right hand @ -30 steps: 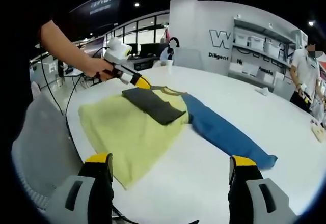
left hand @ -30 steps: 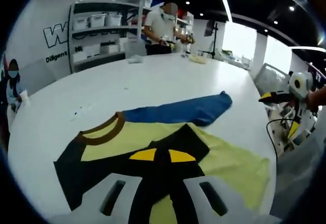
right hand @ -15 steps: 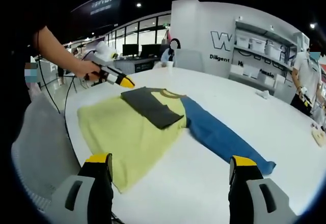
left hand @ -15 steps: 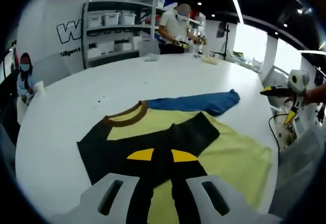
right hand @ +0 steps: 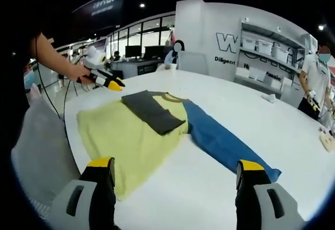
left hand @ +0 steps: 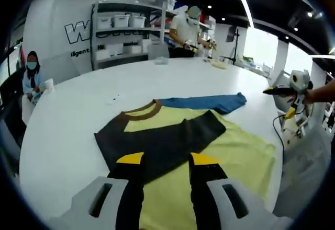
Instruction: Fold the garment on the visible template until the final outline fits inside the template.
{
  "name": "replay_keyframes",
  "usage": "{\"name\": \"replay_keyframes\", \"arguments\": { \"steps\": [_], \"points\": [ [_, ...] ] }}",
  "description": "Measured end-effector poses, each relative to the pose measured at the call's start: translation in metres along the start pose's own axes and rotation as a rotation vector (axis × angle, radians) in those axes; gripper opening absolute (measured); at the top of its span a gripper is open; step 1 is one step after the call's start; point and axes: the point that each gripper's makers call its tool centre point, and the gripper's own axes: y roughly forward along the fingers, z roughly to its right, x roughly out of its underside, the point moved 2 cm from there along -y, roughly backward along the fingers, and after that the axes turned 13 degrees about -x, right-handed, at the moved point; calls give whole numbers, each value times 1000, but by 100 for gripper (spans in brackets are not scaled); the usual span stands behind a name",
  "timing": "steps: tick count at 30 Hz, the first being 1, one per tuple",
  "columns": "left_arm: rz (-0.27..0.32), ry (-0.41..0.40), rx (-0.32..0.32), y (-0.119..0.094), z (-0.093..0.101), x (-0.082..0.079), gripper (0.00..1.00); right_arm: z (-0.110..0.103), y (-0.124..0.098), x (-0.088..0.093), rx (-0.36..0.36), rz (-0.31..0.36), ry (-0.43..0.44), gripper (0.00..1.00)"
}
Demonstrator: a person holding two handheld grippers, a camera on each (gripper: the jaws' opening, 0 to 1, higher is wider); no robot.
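A yellow shirt (left hand: 235, 151) with a brown collar (left hand: 141, 111) lies flat on the round white table (left hand: 68, 136). Its black sleeve (left hand: 162, 138) is folded across the chest, and its blue sleeve (left hand: 209, 103) stretches out sideways. My left gripper (left hand: 167, 159) hovers open just short of the black sleeve, nothing between its yellow-tipped jaws. In the right gripper view the same left gripper (right hand: 111, 84) hangs off the table's far-left edge in a hand. My right gripper (right hand: 175, 164) is wide open near the shirt's (right hand: 120, 136) hem side, well short of the blue sleeve (right hand: 225, 146). It also shows, hand-held, as the right gripper (left hand: 285, 102).
A grey chair back (right hand: 36, 151) stands close at the table edge. One person (left hand: 32, 76) sits at the left, and another person (left hand: 189, 26) stands by shelves (left hand: 120, 36) of white bins. Small items (left hand: 161, 60) lie on the far table.
The left gripper has drawn back from the black sleeve toward the table edge, and its jaws have spread from nearly together to open. The right gripper has barely moved.
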Motion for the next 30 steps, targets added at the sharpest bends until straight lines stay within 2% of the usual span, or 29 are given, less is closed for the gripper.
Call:
{"name": "replay_keyframes", "arguments": {
  "steps": [3, 8, 12, 18, 30],
  "points": [
    [3, -1, 8, -7, -1, 4, 49, 10, 0, 1, 19, -1, 12, 95],
    [0, 50, -6, -22, -4, 14, 60, 29, 0, 3, 46, 4, 51, 92],
    [2, 36, -19, -32, -9, 20, 70, 46, -2, 5, 68, 9, 82, 90],
    [-16, 55, -43, -43, -13, 29, 72, 73, -4, 5, 98, -2, 94, 88],
    [-8, 42, -66, -56, -15, 33, 73, 115, -9, 12, 149, -21, 128, 85]
  ]
}}
